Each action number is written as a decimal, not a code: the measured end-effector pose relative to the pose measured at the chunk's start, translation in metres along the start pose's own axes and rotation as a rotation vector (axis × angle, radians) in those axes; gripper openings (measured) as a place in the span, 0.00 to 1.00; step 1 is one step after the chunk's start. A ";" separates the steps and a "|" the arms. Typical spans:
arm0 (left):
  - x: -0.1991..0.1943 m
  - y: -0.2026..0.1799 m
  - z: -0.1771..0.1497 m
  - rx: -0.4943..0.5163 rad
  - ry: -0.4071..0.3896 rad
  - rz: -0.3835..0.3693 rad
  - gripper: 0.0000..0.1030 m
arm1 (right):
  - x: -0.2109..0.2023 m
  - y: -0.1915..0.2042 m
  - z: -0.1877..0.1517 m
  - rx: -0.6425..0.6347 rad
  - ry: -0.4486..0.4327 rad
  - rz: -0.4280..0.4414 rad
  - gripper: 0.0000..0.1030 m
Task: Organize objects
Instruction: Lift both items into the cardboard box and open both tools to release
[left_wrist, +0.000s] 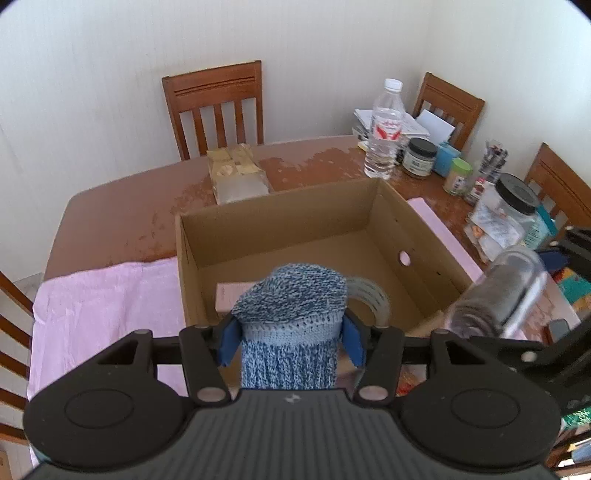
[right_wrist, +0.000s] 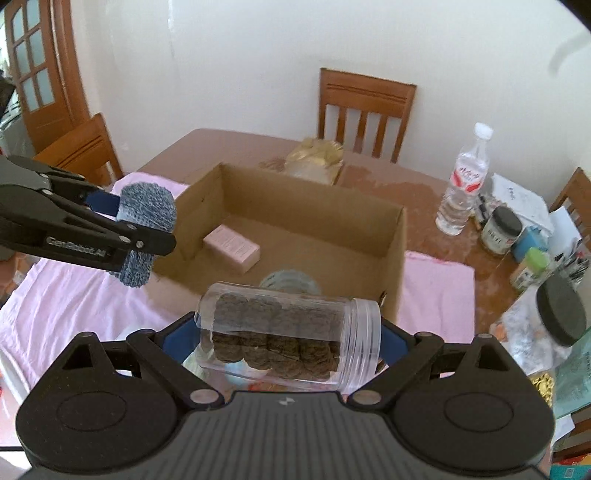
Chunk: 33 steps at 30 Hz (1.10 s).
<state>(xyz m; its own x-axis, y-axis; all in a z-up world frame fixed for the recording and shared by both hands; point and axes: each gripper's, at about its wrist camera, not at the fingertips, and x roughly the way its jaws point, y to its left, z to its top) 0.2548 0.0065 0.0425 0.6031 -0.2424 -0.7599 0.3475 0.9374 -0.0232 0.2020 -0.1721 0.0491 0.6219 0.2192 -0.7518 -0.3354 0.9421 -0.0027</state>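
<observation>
Both grippers are full, and the cardboard box (right_wrist: 295, 236) sits open on the desk (left_wrist: 122, 206) just in front of them.

The left gripper (left_wrist: 290, 332) is squeezed tight on a rolled blue knit cloth (left_wrist: 291, 314). The roll points forward, away from the gripper, and its far end hangs over the near wall of the box. In the right wrist view this gripper sits at the near left corner of the box — so it looks like the closer one to dropping its thing in.

The right gripper (right_wrist: 291, 339) is squeezed on a clear jar (right_wrist: 288, 339) full of dark round lumps. The jar lies on its side, its long way going left to right across the gripper, lid end to the right. It hangs just before the near wall of the box, more to the right side.

Inside the box there is a small pink box (right_wrist: 232, 248) near the left wall and a roll of clear tape (left_wrist: 369, 299) by the near wall. The far right part of the floor is bare, so I think the jar should move forward to land there.
</observation>
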 end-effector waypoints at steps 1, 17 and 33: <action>0.004 0.002 0.001 -0.006 -0.004 0.009 0.73 | 0.001 -0.002 0.003 0.003 -0.005 -0.002 0.96; 0.018 0.025 -0.017 -0.058 0.006 0.029 0.97 | 0.044 -0.010 0.030 0.010 0.024 -0.017 0.96; 0.016 0.049 -0.035 -0.111 -0.020 0.102 0.98 | 0.115 -0.032 0.072 0.055 0.076 -0.057 0.96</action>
<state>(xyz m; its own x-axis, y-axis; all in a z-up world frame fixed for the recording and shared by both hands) 0.2568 0.0574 0.0065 0.6461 -0.1480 -0.7488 0.2023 0.9791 -0.0189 0.3354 -0.1591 0.0102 0.5825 0.1471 -0.7994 -0.2607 0.9654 -0.0123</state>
